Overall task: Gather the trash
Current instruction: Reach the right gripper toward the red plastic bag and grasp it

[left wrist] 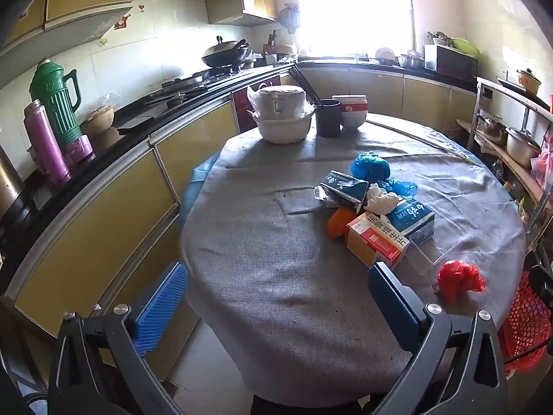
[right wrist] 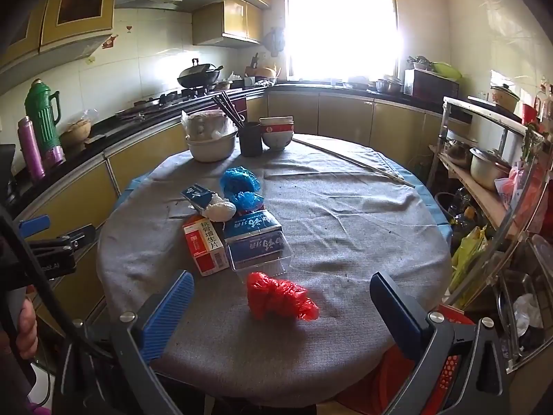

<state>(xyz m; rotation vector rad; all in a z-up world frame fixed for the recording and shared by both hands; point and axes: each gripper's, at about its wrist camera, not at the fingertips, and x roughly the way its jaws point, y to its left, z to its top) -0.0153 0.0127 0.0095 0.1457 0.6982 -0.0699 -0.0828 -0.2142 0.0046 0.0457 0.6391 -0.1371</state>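
Both tools hang over the near edge of the round grey-clothed surface (right wrist: 363, 228), tilted down toward it. The left tool (left wrist: 276, 297) has its blue ribbed pads spread wide with nothing between them but cloth; the right tool (right wrist: 280, 311) is spread just as wide, and the crumpled red plastic bag (right wrist: 280, 299) lies on the cloth between its two fingers, untouched by either pad. Just beyond that bag sits the rest of the trash, clustered left of the surface's middle: a clear plastic tray (right wrist: 262, 264), a blue and white carton (right wrist: 254, 238) resting on it, an orange and white medicine box (right wrist: 205, 245) touching the carton's left side, a wad of white tissue (right wrist: 219, 209), a smaller blue carton (right wrist: 197, 195) and two scrunched blue plastic bags (right wrist: 240, 185) behind. At the far edge stand a white pot in a bowl (right wrist: 211, 138), a black chopstick holder (right wrist: 250, 138) and stacked red-banded bowls (right wrist: 276, 133). A red mesh basket (left wrist: 525, 328) shows below the surface's near right edge.
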